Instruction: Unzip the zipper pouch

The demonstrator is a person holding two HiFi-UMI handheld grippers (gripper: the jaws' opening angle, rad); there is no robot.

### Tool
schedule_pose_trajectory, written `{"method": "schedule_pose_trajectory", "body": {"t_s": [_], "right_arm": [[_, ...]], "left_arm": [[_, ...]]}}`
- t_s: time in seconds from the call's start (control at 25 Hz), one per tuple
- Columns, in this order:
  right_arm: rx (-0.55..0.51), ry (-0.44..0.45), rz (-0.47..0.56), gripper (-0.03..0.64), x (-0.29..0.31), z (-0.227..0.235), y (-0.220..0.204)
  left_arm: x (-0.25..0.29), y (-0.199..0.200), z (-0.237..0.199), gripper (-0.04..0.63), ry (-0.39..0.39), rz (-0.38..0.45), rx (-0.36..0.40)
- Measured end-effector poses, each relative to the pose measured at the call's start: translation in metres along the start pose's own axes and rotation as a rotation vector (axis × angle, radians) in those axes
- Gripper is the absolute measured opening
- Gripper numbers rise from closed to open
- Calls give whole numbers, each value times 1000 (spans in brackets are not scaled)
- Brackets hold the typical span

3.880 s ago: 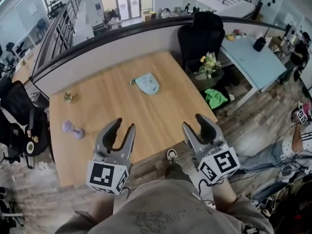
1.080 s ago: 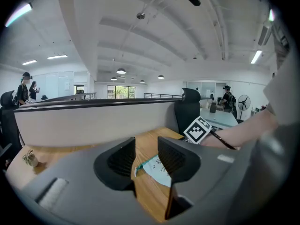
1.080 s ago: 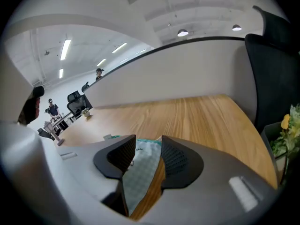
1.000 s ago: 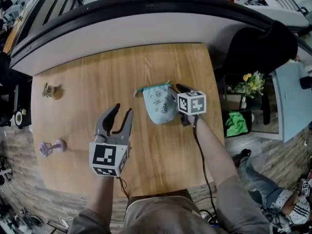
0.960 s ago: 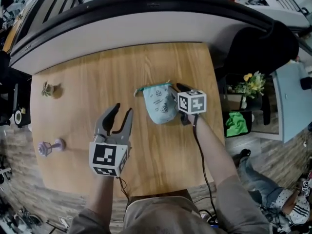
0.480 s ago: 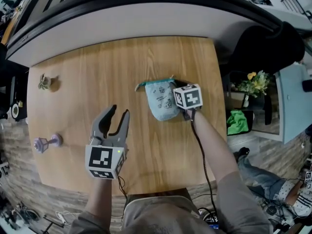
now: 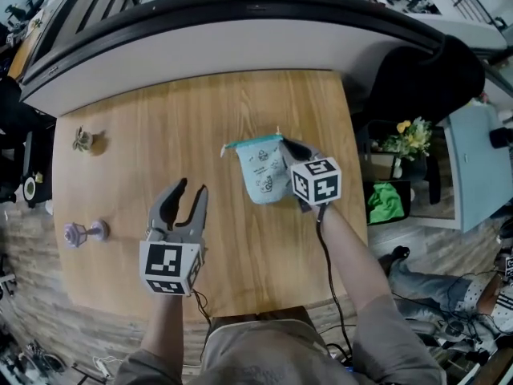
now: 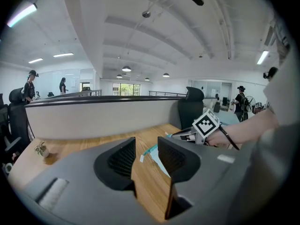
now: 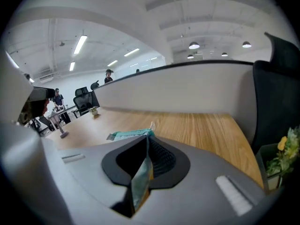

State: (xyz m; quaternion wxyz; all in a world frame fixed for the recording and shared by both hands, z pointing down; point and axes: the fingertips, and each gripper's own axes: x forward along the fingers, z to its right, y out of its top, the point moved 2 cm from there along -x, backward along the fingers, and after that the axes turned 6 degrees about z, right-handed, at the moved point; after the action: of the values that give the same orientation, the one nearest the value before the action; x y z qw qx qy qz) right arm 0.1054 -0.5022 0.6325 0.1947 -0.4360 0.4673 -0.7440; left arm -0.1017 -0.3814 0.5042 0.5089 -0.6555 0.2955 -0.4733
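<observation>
Zipper pouch (image 7: 263,173) caught at one edge; zip looks shut, so the unzipping itself is all left to do.

Head view: the pouch lies flat on the bench (image 7: 152,127), right of centre, with its teal zip band (image 7: 252,144) on the far side. The right claw (image 7: 290,146) reaches in from the near right onto the pouch's right edge, forearm slanting across the bench. The left claw (image 7: 189,191) hangs well apart to the left, pointing away from the person. Left gripper view: the left claw (image 8: 145,146) has its jaws spread with nothing between them, only bench and the pouch (image 8: 154,151) beyond. Right gripper view: the right claw (image 9: 146,144) is closing its jaws, the pouch's fabric (image 9: 139,184) pinched between the pads. Likely an anchoring hold; the puller cannot be made out.
</observation>
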Motion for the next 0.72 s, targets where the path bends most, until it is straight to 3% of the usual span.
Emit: {"method": "schedule_pose_trajectory", "body": {"t_s": [0.44,0.72], "right_arm": [[-166,34,260,26,-140,-76,99],[-239,75,349,26,-223,-128,119]], "left_arm": [[-60,71,23,138,-19,123,76],[-108,95,46,138,-40,174,118]]}}
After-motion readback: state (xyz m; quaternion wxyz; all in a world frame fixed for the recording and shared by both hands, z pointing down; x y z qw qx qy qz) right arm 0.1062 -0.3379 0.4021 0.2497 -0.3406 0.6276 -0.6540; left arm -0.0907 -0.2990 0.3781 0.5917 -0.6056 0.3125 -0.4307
